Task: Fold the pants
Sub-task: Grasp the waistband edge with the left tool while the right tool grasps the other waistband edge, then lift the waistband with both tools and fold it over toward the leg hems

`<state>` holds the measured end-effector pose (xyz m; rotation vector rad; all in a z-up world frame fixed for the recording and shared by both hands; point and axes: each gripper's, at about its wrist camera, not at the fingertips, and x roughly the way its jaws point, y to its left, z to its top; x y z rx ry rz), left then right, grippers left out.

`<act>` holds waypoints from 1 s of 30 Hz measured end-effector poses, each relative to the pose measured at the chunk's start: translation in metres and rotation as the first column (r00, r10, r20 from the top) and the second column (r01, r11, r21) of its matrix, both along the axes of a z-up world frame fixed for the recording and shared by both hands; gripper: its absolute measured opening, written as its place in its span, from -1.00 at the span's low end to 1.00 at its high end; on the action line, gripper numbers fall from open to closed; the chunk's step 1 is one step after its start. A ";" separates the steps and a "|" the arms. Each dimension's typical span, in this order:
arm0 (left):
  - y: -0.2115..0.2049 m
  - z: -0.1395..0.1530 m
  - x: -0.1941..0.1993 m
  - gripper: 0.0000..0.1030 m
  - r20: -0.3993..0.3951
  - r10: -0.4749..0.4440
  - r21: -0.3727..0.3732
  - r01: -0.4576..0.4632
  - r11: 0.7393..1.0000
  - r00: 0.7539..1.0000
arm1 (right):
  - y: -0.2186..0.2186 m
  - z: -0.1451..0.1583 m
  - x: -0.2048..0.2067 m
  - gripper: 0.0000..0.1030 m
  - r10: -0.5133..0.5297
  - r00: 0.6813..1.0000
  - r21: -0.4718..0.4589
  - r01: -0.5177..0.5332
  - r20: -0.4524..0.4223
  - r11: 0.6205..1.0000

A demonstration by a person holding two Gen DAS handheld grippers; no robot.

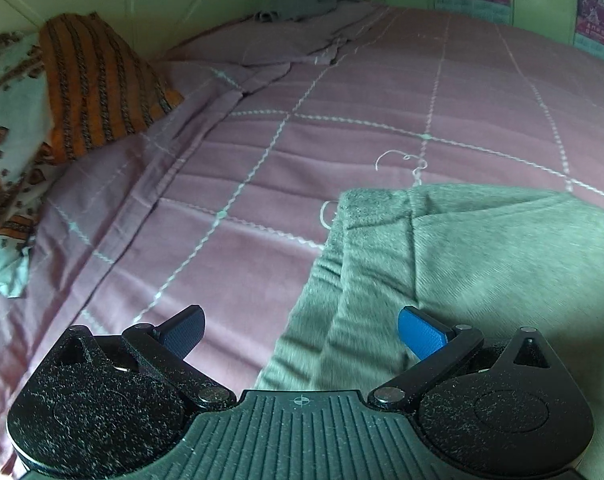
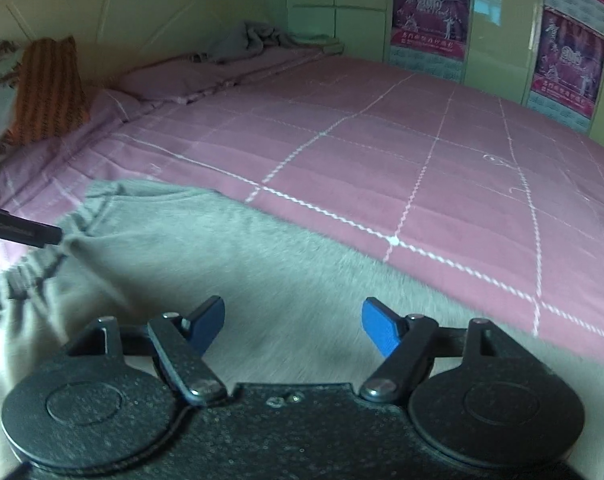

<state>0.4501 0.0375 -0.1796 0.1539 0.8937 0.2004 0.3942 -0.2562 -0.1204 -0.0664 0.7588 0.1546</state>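
Soft, fuzzy grey-green cloth with a brushed, matt nap: pants (image 1: 482,264). Smooth woven pink cloth, matt, crossed by stitched white lines: bedsheet (image 1: 342,128). Coarse striped orange fabric on pillow (image 1: 94,80), upper left of the frame. Grainy, speckled black plastic, matt, with small shiny metal pivot pins: left gripper (image 1: 300,330) and right gripper (image 2: 293,326). Finely textured blue pads (image 2: 380,330), rubbery-looking. Glossy printed paper posters (image 2: 430,12) on smooth, slightly shiny wall panels, upper right.

On the wall past the far edge of the bed I see magenta posters (image 2: 430,12) with large white digits that look like "2010". The lines of characters beneath them are too blurred for me to read.
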 end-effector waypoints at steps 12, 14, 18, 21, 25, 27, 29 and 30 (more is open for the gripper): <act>-0.032 -0.018 0.021 -0.53 -0.031 -0.123 -0.029 0.122 0.992 0.992 | -0.023 -0.032 0.084 0.26 0.063 0.992 -0.079 -0.071 -0.108 0.994; -0.034 -0.018 0.021 -0.54 -0.029 -0.120 -0.024 0.119 0.993 0.992 | -0.022 -0.033 0.082 -0.40 0.122 0.986 -0.063 -0.130 -0.117 0.990; -0.026 -0.008 0.013 -0.54 -0.035 -0.066 -0.070 0.064 0.995 0.997 | -0.016 -0.024 0.064 -0.87 0.173 0.979 -0.053 -0.180 -0.110 0.982; -0.016 0.007 -0.008 -0.54 -0.026 -0.027 -0.123 0.023 0.992 0.999 | -0.009 -0.003 0.026 -0.89 0.191 0.981 -0.059 -0.193 -0.034 0.979; 0.007 0.032 -0.055 -0.54 -0.037 -0.009 -0.255 -0.001 0.967 0.999 | 0.008 0.034 -0.058 -0.89 0.276 0.960 -0.088 -0.272 0.049 0.958; 0.019 0.044 -0.087 -0.54 -0.042 -0.013 -0.316 -0.001 0.949 0.999 | 0.022 0.041 -0.104 -0.89 0.309 0.949 -0.105 -0.302 0.059 0.947; 0.028 0.050 -0.114 -0.53 -0.054 -0.015 -0.346 -0.005 0.938 0.998 | 0.034 0.036 -0.144 -0.89 0.325 0.945 -0.098 -0.321 0.037 0.942; 0.031 0.051 -0.126 -0.48 -0.061 -0.018 -0.358 -0.005 0.934 0.998 | 0.040 0.027 -0.163 -0.89 0.326 0.945 -0.085 -0.323 0.016 0.942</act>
